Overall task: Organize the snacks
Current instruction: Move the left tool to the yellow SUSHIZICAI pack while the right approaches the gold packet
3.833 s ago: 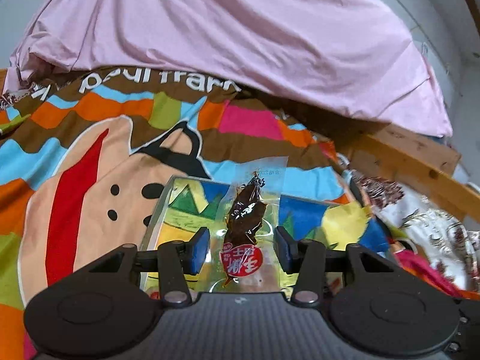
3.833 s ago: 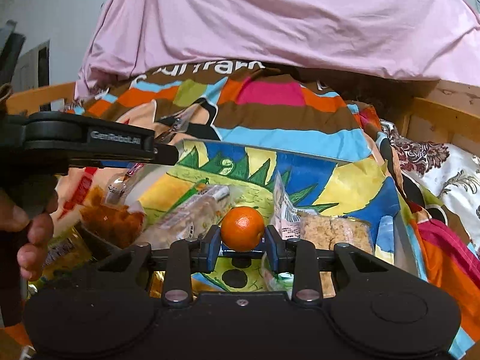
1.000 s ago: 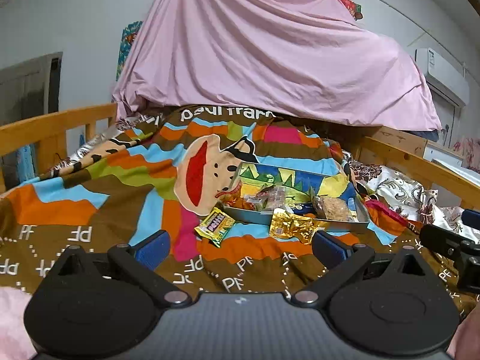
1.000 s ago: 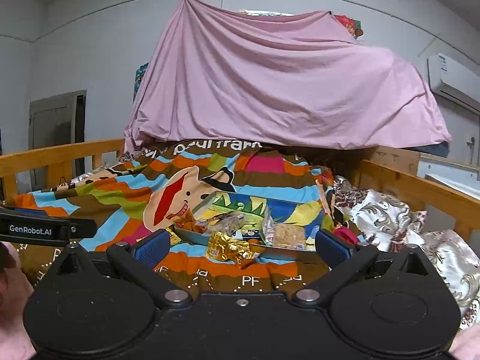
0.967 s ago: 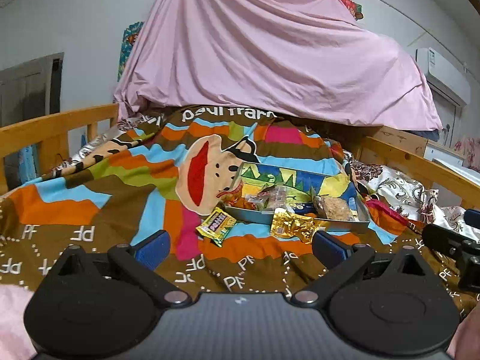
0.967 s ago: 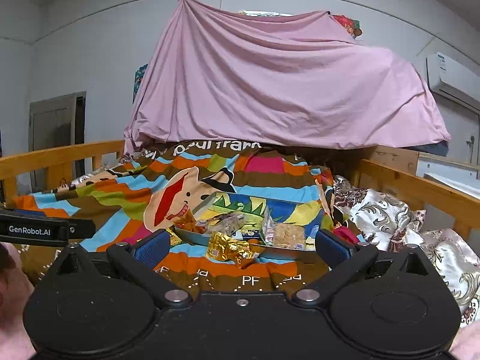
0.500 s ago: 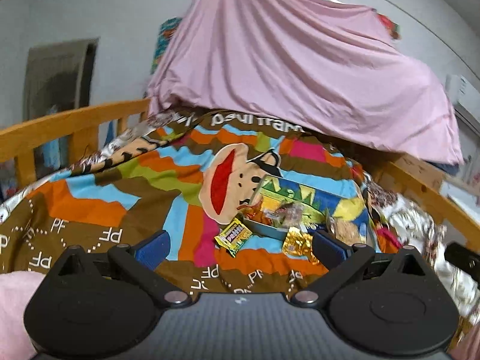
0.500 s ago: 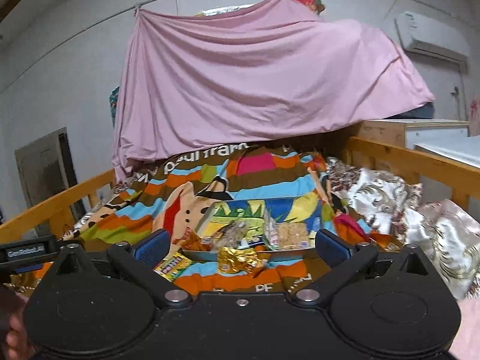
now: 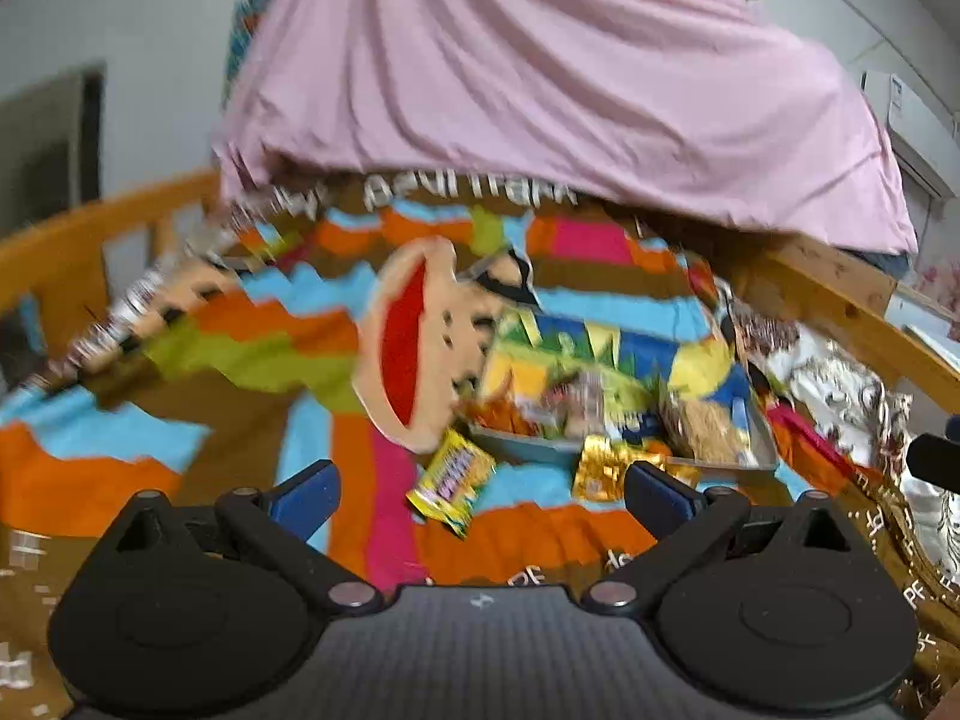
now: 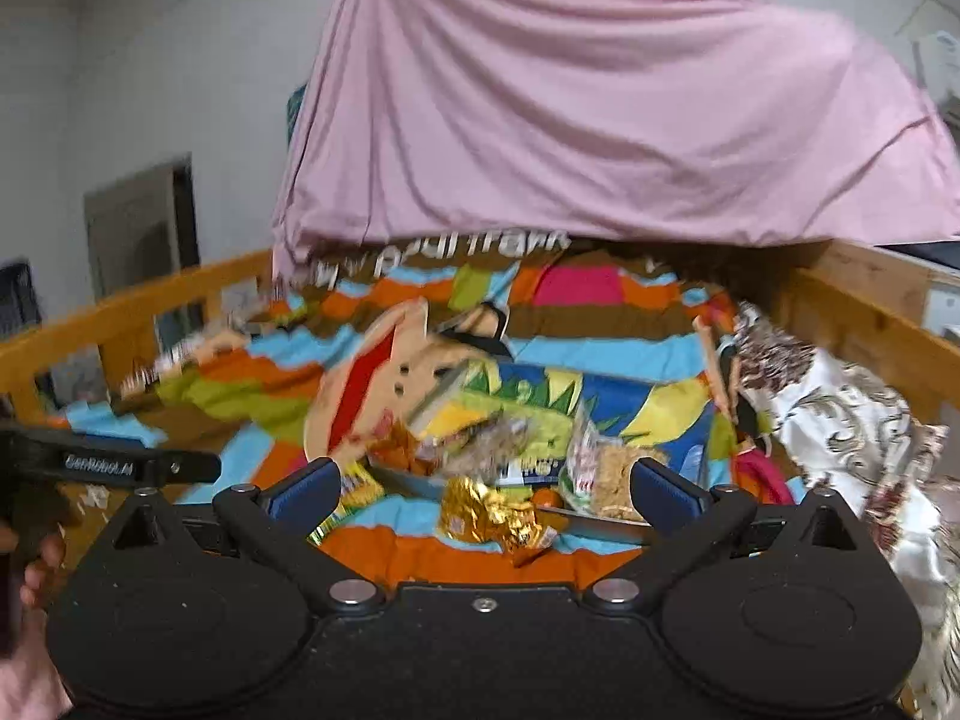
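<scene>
Both grippers' jaws are spread and empty; the yellow snack packet [image 9: 451, 481] on the bedspread [image 9: 252, 354] lies ahead between the left gripper [image 9: 480, 489] jaws, the gold packet [image 10: 489, 516] ahead of the right gripper [image 10: 483, 489].

Both views motion-blurred. Tray [image 9: 528, 450] contents smeared; individual packets in it cannot be told apart, print unreadable. Yellow packet [image 9: 451, 482] label illegible; in the right wrist view the right gripper's left finger [image 10: 306, 489] covers most of it. Gold wrapper [image 10: 489, 516] hides part of the tray's near wall. Pink sheet [image 9: 540, 72] covers whatever lies at the far end of the bed. Blanket [image 9: 240, 348] lettering partly tucked under the sheet. Left gripper body [image 10: 108, 462] cut off at the left edge; hand [image 10: 36, 564] only partly seen.
</scene>
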Tool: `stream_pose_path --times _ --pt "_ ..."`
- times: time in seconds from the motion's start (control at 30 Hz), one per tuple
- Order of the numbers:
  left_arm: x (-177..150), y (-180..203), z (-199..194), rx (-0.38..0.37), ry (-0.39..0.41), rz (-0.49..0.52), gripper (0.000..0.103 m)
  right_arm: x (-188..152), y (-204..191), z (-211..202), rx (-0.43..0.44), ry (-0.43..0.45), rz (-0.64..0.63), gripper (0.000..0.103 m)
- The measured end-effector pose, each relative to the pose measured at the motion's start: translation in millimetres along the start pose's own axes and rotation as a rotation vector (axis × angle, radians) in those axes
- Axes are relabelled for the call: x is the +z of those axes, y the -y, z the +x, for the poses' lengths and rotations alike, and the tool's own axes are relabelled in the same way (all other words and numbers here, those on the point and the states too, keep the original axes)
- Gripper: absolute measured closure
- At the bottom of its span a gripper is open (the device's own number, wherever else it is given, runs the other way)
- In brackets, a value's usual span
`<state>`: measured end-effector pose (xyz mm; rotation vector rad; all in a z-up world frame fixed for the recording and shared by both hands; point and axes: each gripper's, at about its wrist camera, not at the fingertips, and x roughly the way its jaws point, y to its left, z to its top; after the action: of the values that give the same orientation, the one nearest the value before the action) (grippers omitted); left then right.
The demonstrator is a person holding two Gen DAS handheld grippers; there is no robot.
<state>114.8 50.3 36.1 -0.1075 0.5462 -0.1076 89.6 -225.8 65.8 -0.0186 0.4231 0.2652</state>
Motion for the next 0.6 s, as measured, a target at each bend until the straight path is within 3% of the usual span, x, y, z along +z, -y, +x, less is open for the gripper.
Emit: stream_pose_path --times 0.13,0.37,0.43,0.6 --pt "-2 -13 50 0.003 -0.107 -0.026 0.000 -3 0 43 0.017 -0.073 -0.099 0.001" --pt "3 -15 118 -0.016 -0.196 -0.033 0.000 -19 -9 117 0.005 -0.177 -0.253 0.001" --pt "4 -13 133 -0.006 -0.205 -0.014 0.000 -26 -7 137 0.012 -0.216 -0.242 0.001" --pt "3 -13 166 0.048 -0.189 0.073 0.000 -38 7 178 0.026 -0.309 -0.078 0.001"
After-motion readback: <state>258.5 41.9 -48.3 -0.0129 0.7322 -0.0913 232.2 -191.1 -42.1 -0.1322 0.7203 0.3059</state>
